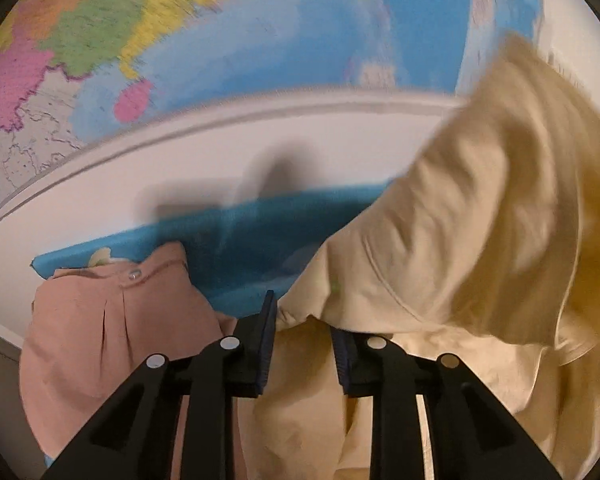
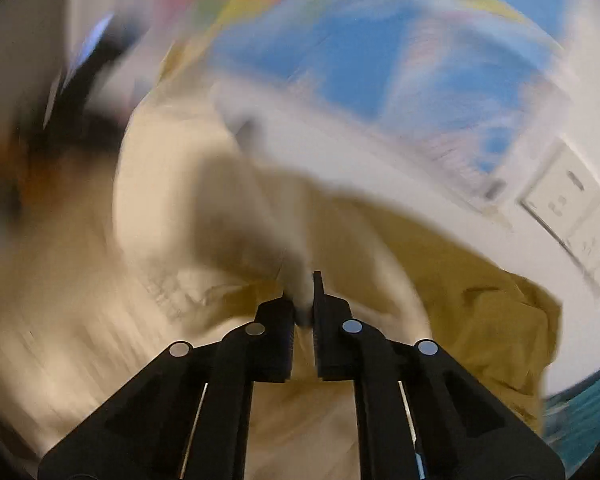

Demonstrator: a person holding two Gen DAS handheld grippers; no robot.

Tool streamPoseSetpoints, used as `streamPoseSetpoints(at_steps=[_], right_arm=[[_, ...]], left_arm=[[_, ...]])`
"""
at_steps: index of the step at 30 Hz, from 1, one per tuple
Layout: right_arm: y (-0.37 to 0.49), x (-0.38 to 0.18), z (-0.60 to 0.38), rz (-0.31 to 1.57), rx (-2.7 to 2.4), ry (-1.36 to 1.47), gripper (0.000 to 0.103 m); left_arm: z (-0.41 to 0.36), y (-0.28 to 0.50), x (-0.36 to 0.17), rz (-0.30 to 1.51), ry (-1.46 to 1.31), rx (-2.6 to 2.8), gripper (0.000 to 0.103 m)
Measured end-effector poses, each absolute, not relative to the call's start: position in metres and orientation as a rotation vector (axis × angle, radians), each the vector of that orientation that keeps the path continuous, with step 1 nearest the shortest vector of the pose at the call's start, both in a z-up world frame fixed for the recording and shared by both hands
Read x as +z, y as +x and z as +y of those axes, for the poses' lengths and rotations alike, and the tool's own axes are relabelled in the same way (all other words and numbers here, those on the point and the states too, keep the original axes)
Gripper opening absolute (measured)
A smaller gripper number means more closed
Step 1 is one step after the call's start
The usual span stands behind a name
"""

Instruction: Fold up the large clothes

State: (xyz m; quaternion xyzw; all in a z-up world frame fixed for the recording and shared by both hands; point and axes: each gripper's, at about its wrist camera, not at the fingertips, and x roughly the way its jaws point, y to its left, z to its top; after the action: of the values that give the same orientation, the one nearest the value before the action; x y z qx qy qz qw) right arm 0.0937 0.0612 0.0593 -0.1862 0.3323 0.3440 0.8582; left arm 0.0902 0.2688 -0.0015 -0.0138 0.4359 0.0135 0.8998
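Nearest the lens, the left hand-held gripper [image 1: 302,326] has its jaws part open around a hem of the cream garment [image 1: 480,220], whether pinched or merely touching I cannot tell, while a pink garment [image 1: 112,328] lies bunched at the left on the blue surface [image 1: 240,248] below the wall map [image 1: 220,40]. Further right, the right hand-held gripper [image 2: 304,300] is clenched on a fold of that same cream cloth, which hangs lifted and rumpled. Judging by this, folding has barely begun: no tidy fold shows, and both pieces are left to do.

Colourful wall map [image 1: 220,40] hung on white wall [image 1: 260,152], shadow cast below it, blue surface [image 1: 252,248] seen beneath, white wall sockets [image 2: 572,200] mounted at right, warm indoor light, right view heavily blurred
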Motion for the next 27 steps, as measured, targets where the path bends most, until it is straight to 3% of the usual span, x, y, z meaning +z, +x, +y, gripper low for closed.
streamPoseSetpoints(at_steps=[3, 6, 8, 9, 12, 14, 16, 20, 24, 26, 27], right_arm=[[0.141, 0.081, 0.042, 0.740, 0.719, -0.134, 0.007], [0.187, 0.057, 0.048, 0.884, 0.664, -0.004, 0.008], [0.202, 0.033, 0.058, 0.950, 0.601, 0.003, 0.018], [0.198, 0.030, 0.057, 0.944, 0.577, -0.007, 0.032], [0.177, 0.037, 0.039, 0.897, 0.562, 0.032, 0.055], [0.143, 0.054, 0.014, 0.812, 0.573, 0.017, 0.061], [0.109, 0.065, -0.012, 0.775, 0.605, 0.016, 0.074], [0.021, 0.048, -0.041, 0.846, 0.740, -0.054, 0.087], [-0.048, -0.001, -0.031, 1.007, 0.803, -0.117, 0.082], [-0.067, -0.020, -0.020, 1.039, 0.797, -0.143, 0.061], [-0.075, -0.033, -0.013, 1.057, 0.804, -0.158, 0.034]], left_arm=[[0.275, 0.099, 0.015, 0.883, -0.097, 0.009, 0.024], [0.275, 0.121, 0.006, 0.937, -0.115, 0.057, 0.026], [0.278, 0.137, -0.017, 1.005, -0.108, 0.130, 0.030], [0.280, 0.141, -0.023, 1.017, -0.098, 0.164, 0.030], [0.288, 0.132, -0.031, 0.997, -0.095, 0.194, 0.039], [0.290, 0.116, -0.022, 0.953, -0.092, 0.158, 0.041], [0.288, 0.094, -0.010, 0.895, -0.064, 0.132, 0.055], [0.277, 0.050, 0.007, 0.824, -0.006, 0.065, 0.060], [0.257, 0.016, 0.009, 0.813, 0.030, 0.006, 0.064], [0.247, 0.006, 0.009, 0.820, 0.045, -0.012, 0.065], [0.240, -0.001, 0.009, 0.819, 0.053, -0.025, 0.065]])
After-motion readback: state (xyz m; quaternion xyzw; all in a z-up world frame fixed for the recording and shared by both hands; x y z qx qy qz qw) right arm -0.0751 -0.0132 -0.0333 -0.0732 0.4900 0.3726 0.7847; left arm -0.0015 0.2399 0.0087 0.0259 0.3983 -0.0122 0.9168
